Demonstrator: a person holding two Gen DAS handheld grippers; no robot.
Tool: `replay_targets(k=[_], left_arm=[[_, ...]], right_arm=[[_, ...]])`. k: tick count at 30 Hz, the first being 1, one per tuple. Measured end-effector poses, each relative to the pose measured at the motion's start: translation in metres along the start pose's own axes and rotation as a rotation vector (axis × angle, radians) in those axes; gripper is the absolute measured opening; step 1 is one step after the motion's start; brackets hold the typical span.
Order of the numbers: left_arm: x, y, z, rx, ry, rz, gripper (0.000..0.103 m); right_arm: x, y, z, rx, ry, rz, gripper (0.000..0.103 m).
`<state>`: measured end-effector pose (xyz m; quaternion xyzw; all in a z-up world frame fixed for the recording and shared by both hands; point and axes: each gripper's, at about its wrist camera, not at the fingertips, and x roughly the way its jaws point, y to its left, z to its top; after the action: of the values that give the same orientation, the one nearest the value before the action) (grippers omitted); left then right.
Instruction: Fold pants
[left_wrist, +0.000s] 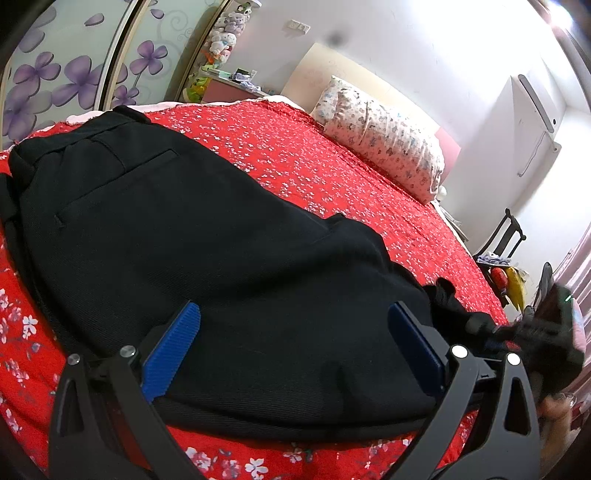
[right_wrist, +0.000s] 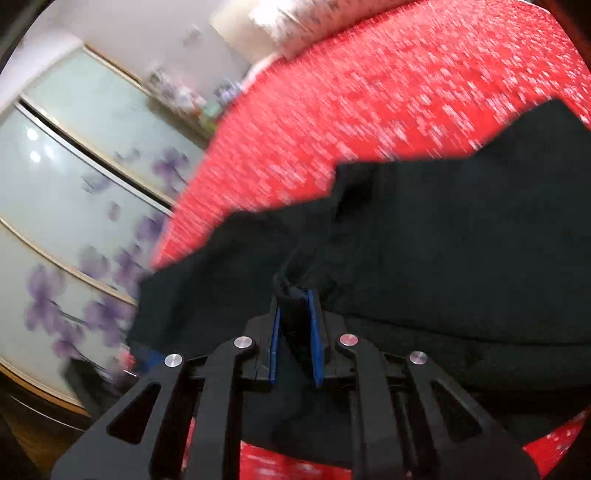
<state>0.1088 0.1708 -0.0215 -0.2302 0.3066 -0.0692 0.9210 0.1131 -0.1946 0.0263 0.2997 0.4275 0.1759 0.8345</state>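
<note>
Bed: a big bed with a red flowery cover (left_wrist: 314, 155) fills most of both views.
Wardrobe: glass doors with purple flowers (left_wrist: 74, 77) stand past the far edge of the bed.
Pants: black pants (left_wrist: 192, 236) lie flat on the red cover near the bed's near edge, waist and back pocket toward the far left corner. One end of the pants is pulled up off the cover by the right gripper.
Pillow: a white patterned pillow (left_wrist: 384, 136) lies along the head edge of the bed.
Left gripper: the left gripper (left_wrist: 293, 332) hangs over the pants with its blue pads (left_wrist: 173, 350) spread wide apart, and nothing is pinched between them.
Right gripper: the right gripper (right_wrist: 295, 295) is squeezed narrow on a bunched bit of the black pants. The right wrist view is blurry.
</note>
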Motion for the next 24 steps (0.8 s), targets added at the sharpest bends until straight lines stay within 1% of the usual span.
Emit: replay_targets(k=[1, 2, 3, 5, 6, 9, 10, 11, 12, 14, 15, 16, 17, 18, 19, 20, 21, 22, 23, 24], left_arm=[[0.000, 0.000, 0.000, -0.001, -0.001, -0.002, 0.101], [0.000, 0.000, 0.000, -0.003, -0.002, -0.004, 0.101], [-0.001, 0.001, 0.000, -0.004, -0.003, -0.006, 0.101], [-0.001, 0.001, -0.001, -0.005, -0.003, -0.008, 0.101], [-0.001, 0.001, 0.000, -0.006, -0.004, -0.008, 0.101], [0.000, 0.001, 0.000, -0.006, -0.004, -0.009, 0.101], [0.000, 0.001, -0.001, -0.006, -0.003, -0.008, 0.101], [0.000, 0.001, -0.001, -0.006, -0.004, -0.009, 0.101], [0.000, 0.001, 0.000, -0.006, -0.004, -0.010, 0.101], [0.000, 0.001, 0.000, -0.007, -0.004, -0.011, 0.101], [-0.001, 0.001, -0.001, -0.007, -0.004, -0.010, 0.101], [-0.001, 0.001, -0.001, -0.007, -0.004, -0.010, 0.101], [-0.001, 0.001, -0.001, -0.006, -0.004, -0.009, 0.101], [-0.001, 0.001, -0.001, -0.006, -0.003, -0.009, 0.101], [-0.001, 0.001, -0.001, -0.005, -0.003, -0.008, 0.101], [-0.001, 0.001, -0.001, -0.005, -0.003, -0.008, 0.101], [-0.001, 0.001, -0.001, -0.005, -0.003, -0.008, 0.101], [-0.001, 0.001, 0.000, -0.005, -0.003, -0.007, 0.101], [-0.001, 0.001, 0.000, -0.003, -0.003, -0.007, 0.101], [-0.001, 0.000, 0.000, 0.001, -0.003, -0.002, 0.101]], right_arm=[[-0.003, 0.011, 0.001, -0.025, -0.014, 0.025, 0.014], [-0.002, 0.020, -0.001, -0.052, -0.009, 0.030, 0.014], [0.006, 0.030, -0.005, -0.094, 0.018, 0.020, 0.014], [0.026, 0.037, -0.015, -0.142, 0.102, -0.024, 0.014], [0.030, 0.037, -0.019, -0.140, 0.111, -0.034, 0.014], [0.022, 0.037, -0.019, -0.106, 0.061, 0.014, 0.014], [0.022, 0.040, -0.018, -0.114, 0.057, 0.014, 0.015], [0.027, 0.047, -0.019, -0.159, 0.079, -0.022, 0.020], [0.035, 0.052, -0.023, -0.205, 0.118, -0.058, 0.023], [0.052, 0.058, -0.031, -0.286, 0.224, -0.125, 0.048], [0.052, 0.059, -0.035, -0.297, 0.253, -0.117, 0.053], [0.047, 0.060, -0.035, -0.289, 0.252, -0.092, 0.061], [0.043, 0.058, -0.034, -0.273, 0.247, -0.072, 0.065], [0.038, 0.056, -0.031, -0.230, 0.233, -0.031, 0.069], [0.033, 0.053, -0.028, -0.184, 0.208, 0.009, 0.069], [0.026, 0.046, -0.022, -0.112, 0.157, 0.060, 0.070], [0.024, 0.041, -0.021, -0.076, 0.138, 0.070, 0.072], [0.029, 0.036, -0.023, -0.040, 0.141, 0.070, 0.079], [0.047, 0.025, -0.028, -0.009, 0.223, 0.047, 0.078], [0.052, 0.023, -0.032, -0.027, 0.238, 0.042, 0.078]])
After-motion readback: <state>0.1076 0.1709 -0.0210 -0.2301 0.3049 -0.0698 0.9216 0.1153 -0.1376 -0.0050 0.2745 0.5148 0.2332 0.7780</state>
